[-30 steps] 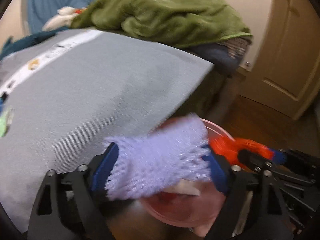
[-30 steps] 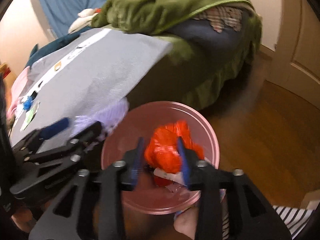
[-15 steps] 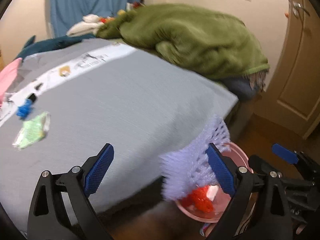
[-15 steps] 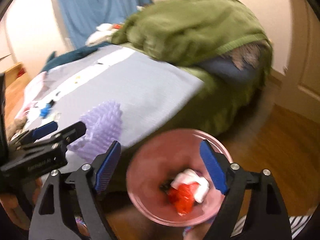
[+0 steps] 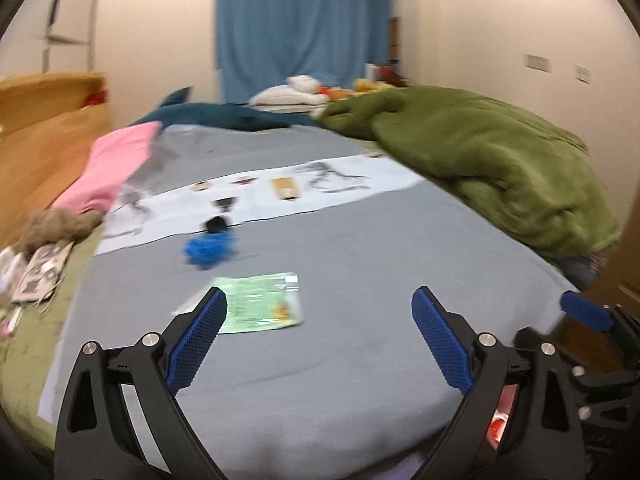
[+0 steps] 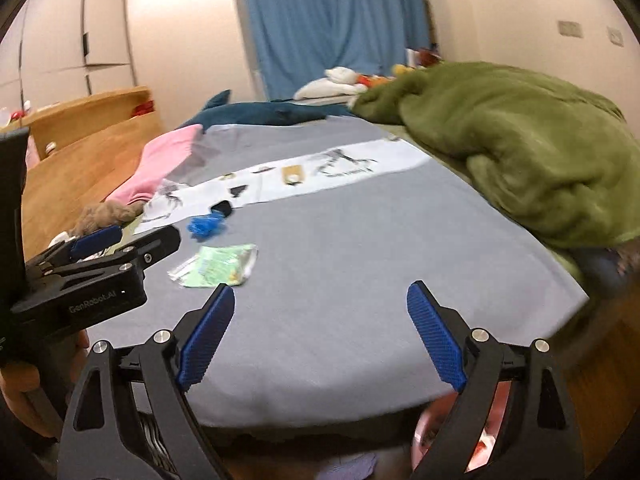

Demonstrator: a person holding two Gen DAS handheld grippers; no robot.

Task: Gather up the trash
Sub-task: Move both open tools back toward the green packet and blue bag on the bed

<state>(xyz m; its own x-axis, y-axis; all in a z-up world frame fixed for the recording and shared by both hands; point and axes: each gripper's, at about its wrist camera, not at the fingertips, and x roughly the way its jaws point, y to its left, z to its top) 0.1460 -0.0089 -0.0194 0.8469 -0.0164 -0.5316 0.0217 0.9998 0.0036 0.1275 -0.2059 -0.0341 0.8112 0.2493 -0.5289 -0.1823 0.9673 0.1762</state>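
One wrapper (image 5: 260,304) beyond left tongs (image 5: 319,320)

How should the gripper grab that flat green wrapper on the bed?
Probably by an edge. The green wrapper lies flat on the grey sheet, so there is little to squeeze from above. I'd come in low from the near side with the open left gripper and pinch its slightly crinkled near edge.

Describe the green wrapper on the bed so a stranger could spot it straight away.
Start at the grey bedsheet covering the bed, with the green blanket heaped along its right side. Near the sheet's front left lies the green wrapper, flat, just this side of a crumpled blue scrap. It is the only pale green, shiny, flat packet there; its neighbour is blue and bunched.
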